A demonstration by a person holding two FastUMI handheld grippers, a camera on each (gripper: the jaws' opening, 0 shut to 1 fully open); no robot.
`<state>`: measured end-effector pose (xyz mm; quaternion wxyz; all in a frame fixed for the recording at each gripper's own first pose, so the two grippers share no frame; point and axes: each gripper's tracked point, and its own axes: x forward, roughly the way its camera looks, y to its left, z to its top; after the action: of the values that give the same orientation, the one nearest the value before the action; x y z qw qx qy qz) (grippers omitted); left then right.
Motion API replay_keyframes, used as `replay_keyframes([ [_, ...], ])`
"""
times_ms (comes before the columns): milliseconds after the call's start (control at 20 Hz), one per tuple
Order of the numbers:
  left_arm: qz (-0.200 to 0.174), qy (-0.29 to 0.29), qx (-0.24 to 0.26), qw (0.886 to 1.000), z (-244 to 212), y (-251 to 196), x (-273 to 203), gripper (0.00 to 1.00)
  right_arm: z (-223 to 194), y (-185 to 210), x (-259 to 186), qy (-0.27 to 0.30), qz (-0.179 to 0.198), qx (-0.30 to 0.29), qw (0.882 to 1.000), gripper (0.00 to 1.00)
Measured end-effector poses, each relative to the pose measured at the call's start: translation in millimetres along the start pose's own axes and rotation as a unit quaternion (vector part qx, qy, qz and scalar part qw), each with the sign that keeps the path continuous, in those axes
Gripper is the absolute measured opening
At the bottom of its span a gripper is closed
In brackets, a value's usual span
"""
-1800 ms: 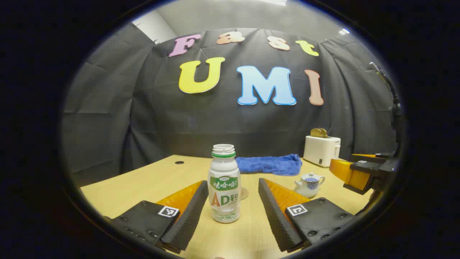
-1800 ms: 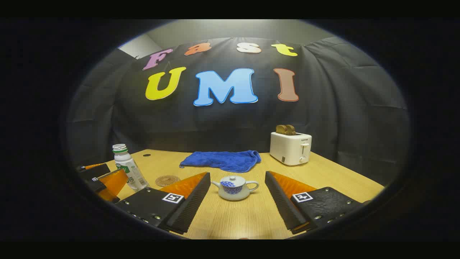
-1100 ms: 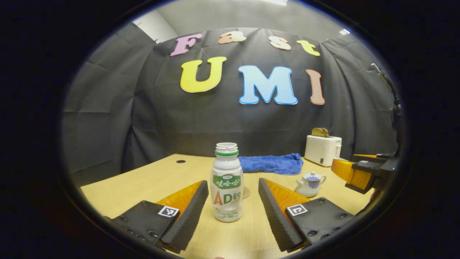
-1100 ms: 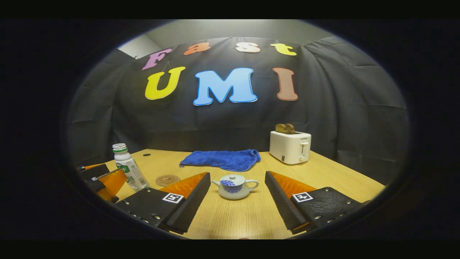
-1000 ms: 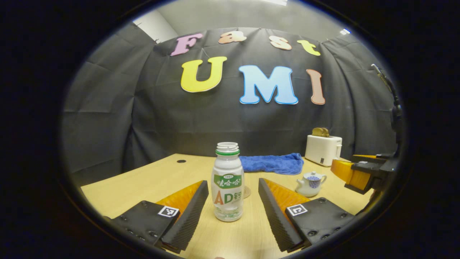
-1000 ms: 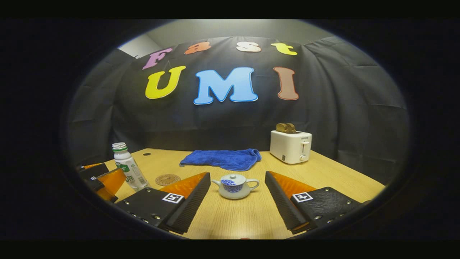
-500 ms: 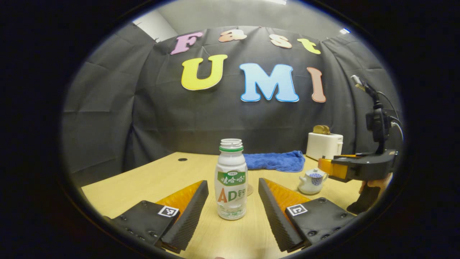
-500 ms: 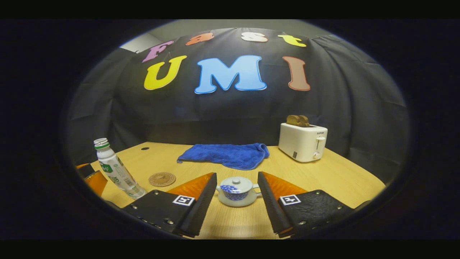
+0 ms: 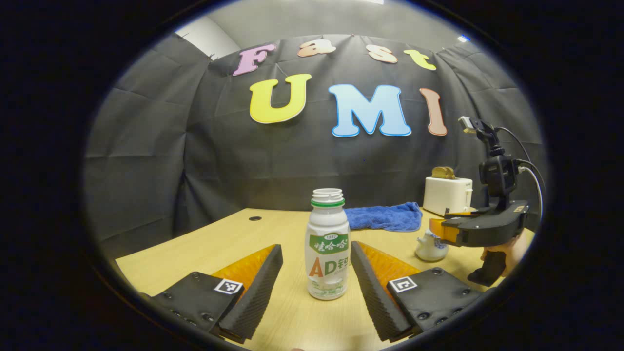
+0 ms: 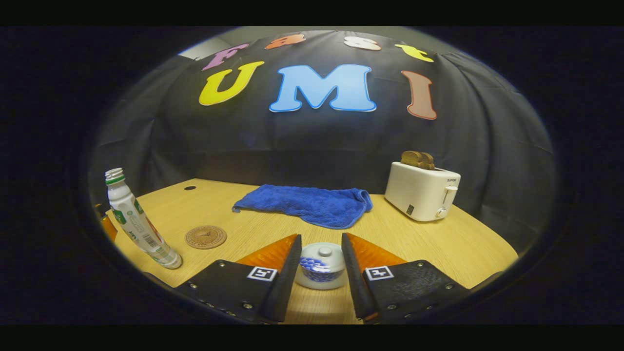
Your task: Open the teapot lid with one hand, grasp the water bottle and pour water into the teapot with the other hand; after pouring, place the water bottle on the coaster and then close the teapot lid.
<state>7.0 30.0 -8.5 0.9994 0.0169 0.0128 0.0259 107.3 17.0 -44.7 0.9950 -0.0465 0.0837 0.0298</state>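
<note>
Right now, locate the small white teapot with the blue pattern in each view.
Left gripper view: the small white teapot with the blue pattern sits right of centre, partly behind the right gripper.
Right gripper view: teapot at bottom centre, between that gripper's own fingers.
Shared landmark: the blue towel lies behind it.

Water bottle [image 9: 327,243]: white plastic, green neck ring, printed label, cap off, mouth open. It stands upright on the surface at the near left. Coaster [image 10: 205,237]: round, brown, lying flat just right of and beyond the bottle, bare on top. Teapot [image 10: 321,266]: small, white with a blue pattern, lid with knob seated, standing upright right of the coaster.
</note>
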Motion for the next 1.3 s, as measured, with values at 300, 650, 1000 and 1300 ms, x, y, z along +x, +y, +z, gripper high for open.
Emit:
replay_keyframes([
  [300, 0.003, 0.001, 0.0, 1.0, 1.0, 3.2, -0.2, 0.99, -6.7, 0.7, 1.9, 0.008, 0.004, -0.002, 1.0, 0.52],
  [650, 0.002, 0.003, 0.003, 1.0, 0.6, -0.6, 0.2, 0.89, -6.3, -4.2, 4.3, -0.004, -0.004, 0.01, 1.0, 0.2],
  [1000, 0.001, 0.006, 0.003, 1.0, -4.3, -0.8, 3.7, 0.96, -3.5, -6.7, 5.7, -0.013, 0.016, 0.051, 0.998, 0.05],
  [1300, -0.006, -0.001, 0.01, 1.0, -1.4, -3.8, 7.8, 0.99, 4.9, -9.0, 2.1, -0.038, 0.022, 0.054, 0.998, 0.05],
])
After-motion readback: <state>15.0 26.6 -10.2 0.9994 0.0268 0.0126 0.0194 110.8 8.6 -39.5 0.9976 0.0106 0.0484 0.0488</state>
